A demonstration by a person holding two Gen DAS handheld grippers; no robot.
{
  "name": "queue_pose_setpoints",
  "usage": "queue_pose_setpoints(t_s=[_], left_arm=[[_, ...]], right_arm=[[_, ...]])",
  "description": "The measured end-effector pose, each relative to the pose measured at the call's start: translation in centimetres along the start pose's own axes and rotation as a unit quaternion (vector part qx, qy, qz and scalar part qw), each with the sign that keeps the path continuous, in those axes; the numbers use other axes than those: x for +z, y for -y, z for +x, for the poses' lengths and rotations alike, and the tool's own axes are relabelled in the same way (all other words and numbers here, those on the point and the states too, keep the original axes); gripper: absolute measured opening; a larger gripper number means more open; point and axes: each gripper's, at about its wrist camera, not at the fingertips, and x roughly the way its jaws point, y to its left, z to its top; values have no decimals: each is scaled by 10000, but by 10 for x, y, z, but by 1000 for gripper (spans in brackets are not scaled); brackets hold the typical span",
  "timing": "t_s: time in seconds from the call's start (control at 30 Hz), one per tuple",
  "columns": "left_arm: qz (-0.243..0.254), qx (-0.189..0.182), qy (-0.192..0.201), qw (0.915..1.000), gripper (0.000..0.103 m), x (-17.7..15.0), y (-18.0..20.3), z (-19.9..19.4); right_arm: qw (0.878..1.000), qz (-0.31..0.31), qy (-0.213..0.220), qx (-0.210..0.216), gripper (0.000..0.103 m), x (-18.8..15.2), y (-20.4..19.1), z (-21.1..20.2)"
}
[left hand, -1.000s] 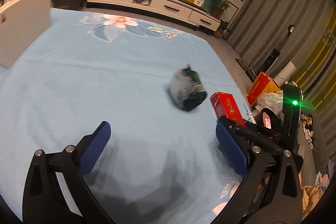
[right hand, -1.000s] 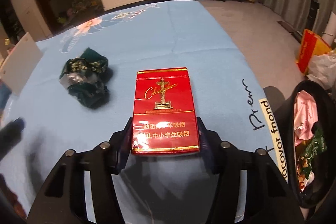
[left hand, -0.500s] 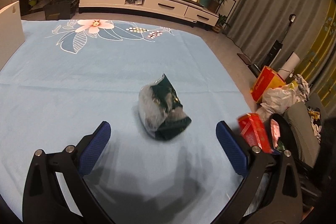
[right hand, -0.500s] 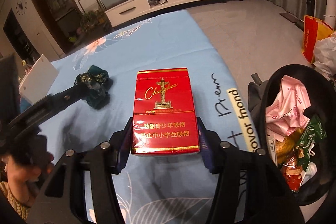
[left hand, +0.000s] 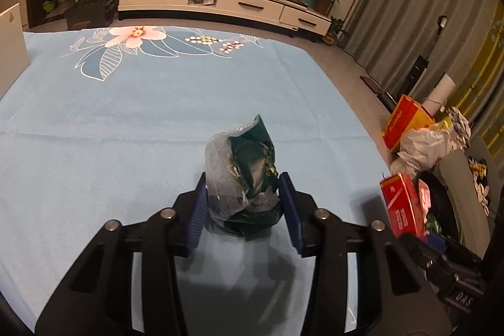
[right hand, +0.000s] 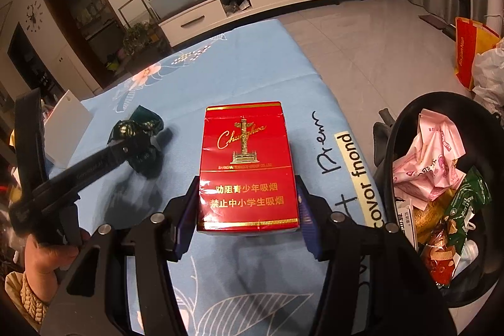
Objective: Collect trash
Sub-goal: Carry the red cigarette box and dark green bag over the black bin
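So the only real container in play was the black trash bin (right hand: 390, 147), sitting at the right edge of the right wrist view, just off the edge of the blue floral cloth (left hand: 157, 122). It already had a pile in it: a crumpled pink wrapper (right hand: 431, 153) on top, a green packet (right hand: 466, 203) below it, and some red and gold wrappers further down that were too jumbled to count.

Two pieces of trash were outside the bin. One red cigarette pack (right hand: 247, 166) was clamped between the pads of the right gripper (right hand: 245, 229), dead centre in its own view, held over the cloth near the bin. One crumpled dark green bag (left hand: 244, 178) sat on the cloth in the lower middle of the left wrist view, right between the blue pads of the left gripper (left hand: 244, 210), whose jaws were closing in on it, the pads looking like they were already against its sides.

A hand (right hand: 47, 257) held that left gripper at the lower left of the right wrist view.
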Motion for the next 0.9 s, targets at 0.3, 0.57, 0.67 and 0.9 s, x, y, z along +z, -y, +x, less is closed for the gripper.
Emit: queue_pose_setpoints(t_s=[0.3, 0.57, 0.67, 0.9], left_arm=[[204, -29, 122, 9997, 43, -18, 16, -35], [277, -44, 147, 9995, 43, -38, 27, -74], [315, -14, 161, 9994, 43, -49, 31, -88], [398, 84, 186, 9990, 43, -80, 38, -124]], right_arm=[[9998, -171, 45, -12, 56, -8, -9, -17], [9993, -365, 116, -44, 56, -26, -14, -43], [9988, -465, 171, -45, 56, -33, -16, -55], [9976, -639, 252, 5, 56, -48, -20, -83]])
